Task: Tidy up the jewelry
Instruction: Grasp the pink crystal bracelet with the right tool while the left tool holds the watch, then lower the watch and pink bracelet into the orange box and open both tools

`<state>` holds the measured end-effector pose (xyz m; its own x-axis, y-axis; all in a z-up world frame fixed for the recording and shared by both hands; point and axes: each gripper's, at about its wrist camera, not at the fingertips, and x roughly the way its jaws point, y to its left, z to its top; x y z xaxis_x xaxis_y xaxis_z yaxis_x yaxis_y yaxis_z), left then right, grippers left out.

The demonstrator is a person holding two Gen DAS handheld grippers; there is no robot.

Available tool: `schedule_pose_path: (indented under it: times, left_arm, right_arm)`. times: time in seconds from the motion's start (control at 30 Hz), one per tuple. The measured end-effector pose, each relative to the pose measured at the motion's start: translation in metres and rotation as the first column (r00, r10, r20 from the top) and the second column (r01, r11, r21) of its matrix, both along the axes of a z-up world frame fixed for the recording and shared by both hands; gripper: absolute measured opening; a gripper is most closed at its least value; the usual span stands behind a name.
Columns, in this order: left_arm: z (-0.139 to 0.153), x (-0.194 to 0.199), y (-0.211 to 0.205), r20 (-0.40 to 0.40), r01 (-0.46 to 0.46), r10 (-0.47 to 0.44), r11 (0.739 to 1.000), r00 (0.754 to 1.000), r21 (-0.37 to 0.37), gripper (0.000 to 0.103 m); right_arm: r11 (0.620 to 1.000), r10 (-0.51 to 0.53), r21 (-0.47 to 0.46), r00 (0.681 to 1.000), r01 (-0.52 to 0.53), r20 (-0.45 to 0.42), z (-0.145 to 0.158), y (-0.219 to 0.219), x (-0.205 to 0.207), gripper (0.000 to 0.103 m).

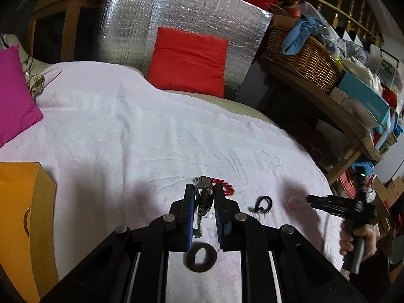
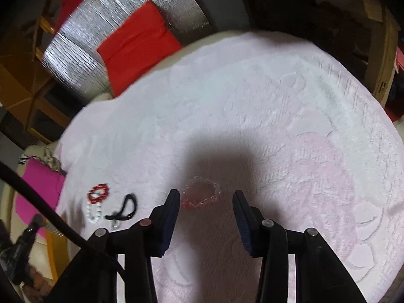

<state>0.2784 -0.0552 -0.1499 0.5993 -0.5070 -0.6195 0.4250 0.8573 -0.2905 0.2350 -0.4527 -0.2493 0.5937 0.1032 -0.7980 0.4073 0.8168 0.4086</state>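
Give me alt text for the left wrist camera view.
The left gripper is shut on a metal wristwatch above a white towel. A red bead bracelet lies just beyond, a dark hair tie beneath.

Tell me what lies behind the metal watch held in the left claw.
Behind the metal watch gripped by the left claw, a red bead bracelet lies on the white towel. Only part of it shows; the watch and claw cover the rest.
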Motion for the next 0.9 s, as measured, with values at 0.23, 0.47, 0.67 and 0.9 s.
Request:
schedule_pose_path:
  times: [0.23, 0.47, 0.67, 0.9]
  left_arm:
    - [0.006, -0.01, 0.009, 0.019, -0.005, 0.005, 1.0, 1.0, -0.01, 0.016]
    - [0.017, -0.022, 0.025, 0.039, -0.032, 0.033, 0.999, 0.999, -0.016, 0.016]
    - [0.04, -0.045, 0.051, 0.09, -0.075, 0.078, 0.997, 0.993, -0.037, 0.016]
    - [0.07, -0.086, 0.101, 0.155, -0.157, 0.163, 0.986, 0.974, -0.046, 0.016]
  right_arm:
    - [0.988, 0.013, -0.154, 0.997, -0.024, -0.076, -0.017, 0.019, 0.021, 0.017]
    - [0.941, 0.026, -0.334, 0.995, -0.057, -0.099, -0.011, 0.044, 0.024, 0.008]
    - [0.957, 0.102, -0.279, 0.992, -0.078, 0.072, 0.031, 0.071, 0.008, 0.008]
    - [0.958, 0.28, -0.147, 0.918, -0.247, 0.282, 0.073, 0.138, -0.008, 0.008]
